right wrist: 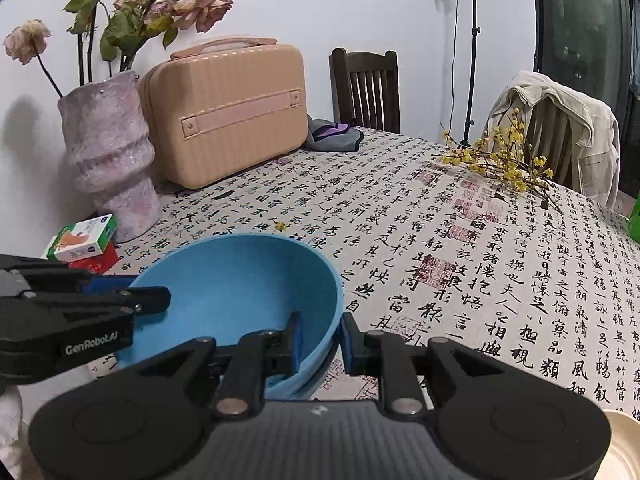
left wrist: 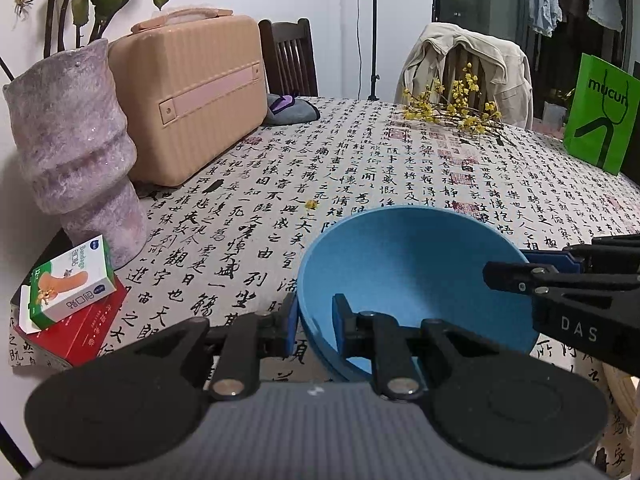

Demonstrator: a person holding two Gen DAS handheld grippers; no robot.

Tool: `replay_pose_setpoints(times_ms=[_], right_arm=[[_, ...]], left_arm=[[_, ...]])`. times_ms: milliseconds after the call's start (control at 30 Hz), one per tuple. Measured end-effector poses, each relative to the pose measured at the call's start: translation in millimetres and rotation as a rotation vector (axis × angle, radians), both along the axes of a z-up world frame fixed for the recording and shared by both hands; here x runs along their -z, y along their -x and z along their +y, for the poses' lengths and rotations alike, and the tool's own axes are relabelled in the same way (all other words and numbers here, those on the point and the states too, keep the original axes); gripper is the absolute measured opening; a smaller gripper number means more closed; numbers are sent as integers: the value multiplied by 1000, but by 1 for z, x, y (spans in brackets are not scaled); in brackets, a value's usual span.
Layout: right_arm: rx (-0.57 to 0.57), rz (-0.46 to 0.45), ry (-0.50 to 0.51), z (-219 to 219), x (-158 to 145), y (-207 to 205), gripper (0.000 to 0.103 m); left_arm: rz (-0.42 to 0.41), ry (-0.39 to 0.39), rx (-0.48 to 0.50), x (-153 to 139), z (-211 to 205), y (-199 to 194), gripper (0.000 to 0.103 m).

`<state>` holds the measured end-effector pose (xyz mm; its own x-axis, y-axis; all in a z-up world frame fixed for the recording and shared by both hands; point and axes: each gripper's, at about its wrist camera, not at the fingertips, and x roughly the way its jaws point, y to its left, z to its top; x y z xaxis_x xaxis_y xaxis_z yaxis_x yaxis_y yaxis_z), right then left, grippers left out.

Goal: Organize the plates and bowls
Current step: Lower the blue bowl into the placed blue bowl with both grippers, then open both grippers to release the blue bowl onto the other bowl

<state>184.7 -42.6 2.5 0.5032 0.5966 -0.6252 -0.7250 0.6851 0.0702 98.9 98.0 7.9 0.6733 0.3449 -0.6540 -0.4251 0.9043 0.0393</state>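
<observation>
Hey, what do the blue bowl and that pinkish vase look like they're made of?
Blue bowl: probably matte plastic or a fibre composite; thin rim, even colour, no glare. Vase: likely ceramic or plaster with a rough, mottled mauve finish and faint sparkle. Neither is certain.

Calligraphy-print table [right wrist: 460, 240] bears vase [right wrist: 110, 152], case [right wrist: 228, 116], yellow sprigs [right wrist: 500, 160].

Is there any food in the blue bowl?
Empty. The blue bowl shows only its bare blue inside in both views, nothing lying in it.
</observation>
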Motion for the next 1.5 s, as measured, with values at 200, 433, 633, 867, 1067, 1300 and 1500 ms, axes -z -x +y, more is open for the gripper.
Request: replay_pose_setpoints(times_ms=[200, 433, 633, 867, 1067, 1300, 1500], right_arm=[[-1, -7, 3, 0, 1, 1, 19], [-10, -88, 47, 5, 5, 10, 18], [-12, -151, 73, 9, 8, 19, 18], [-17, -140, 41, 5, 5, 18, 20], [-2, -121, -88, -21, -9, 15, 78], [-21, -112, -179, -63, -10, 22, 103], [16, -124, -173, -84, 3, 35, 103]], left_arm=[[-5, -8, -1, 1, 0, -1, 18], [-13, -22, -2, 1, -2, 0, 18], [-24, -29, -1, 1, -3, 0, 18], [-60, -20, -6, -3, 0, 4, 22], [-148, -23, -9, -17, 2, 22, 63], [-308, 10, 22, -15, 0, 63, 103], [-380, 93, 10, 6, 1, 91, 103]])
